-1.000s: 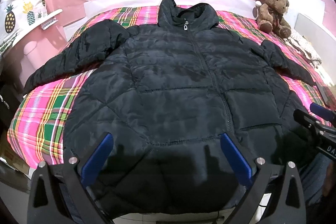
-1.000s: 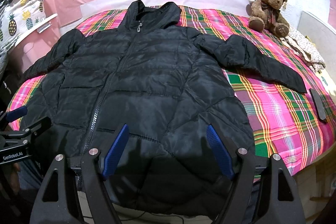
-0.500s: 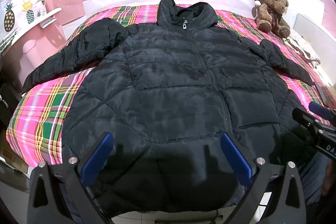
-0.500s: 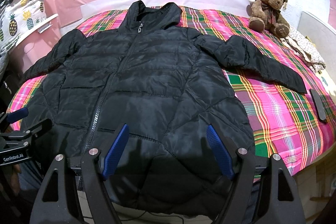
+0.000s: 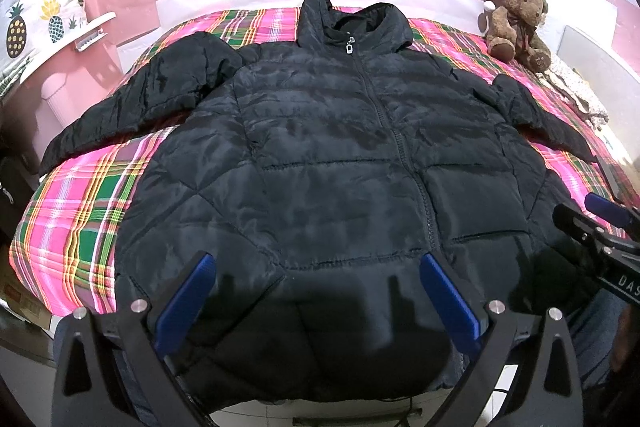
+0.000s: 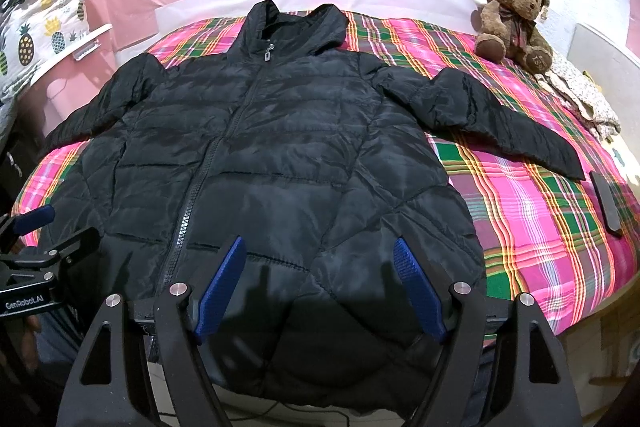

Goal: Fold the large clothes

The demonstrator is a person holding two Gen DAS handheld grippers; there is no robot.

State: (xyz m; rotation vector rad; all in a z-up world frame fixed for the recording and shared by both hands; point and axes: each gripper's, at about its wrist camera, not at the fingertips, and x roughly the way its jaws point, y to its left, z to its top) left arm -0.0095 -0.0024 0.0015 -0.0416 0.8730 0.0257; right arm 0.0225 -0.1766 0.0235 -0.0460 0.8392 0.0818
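A black puffer jacket (image 5: 328,163) lies flat and zipped on the plaid bed, hood at the far end, both sleeves spread out to the sides. It also shows in the right wrist view (image 6: 272,155). My left gripper (image 5: 316,263) is open and empty above the jacket's hem. My right gripper (image 6: 320,247) is open and empty above the hem further right. Each gripper shows at the edge of the other's view: the right one (image 5: 592,219), the left one (image 6: 36,231).
The pink and green plaid bed cover (image 6: 520,195) is bare on the right. A teddy bear with a Santa hat (image 6: 512,23) sits at the far right corner. A dark flat phone-like thing (image 6: 606,203) lies near the right sleeve's cuff. A pineapple-print cloth (image 5: 36,11) hangs at left.
Both grippers have shifted very slightly; the jacket sits a touch higher in the left view. Nothing was taken hold of.
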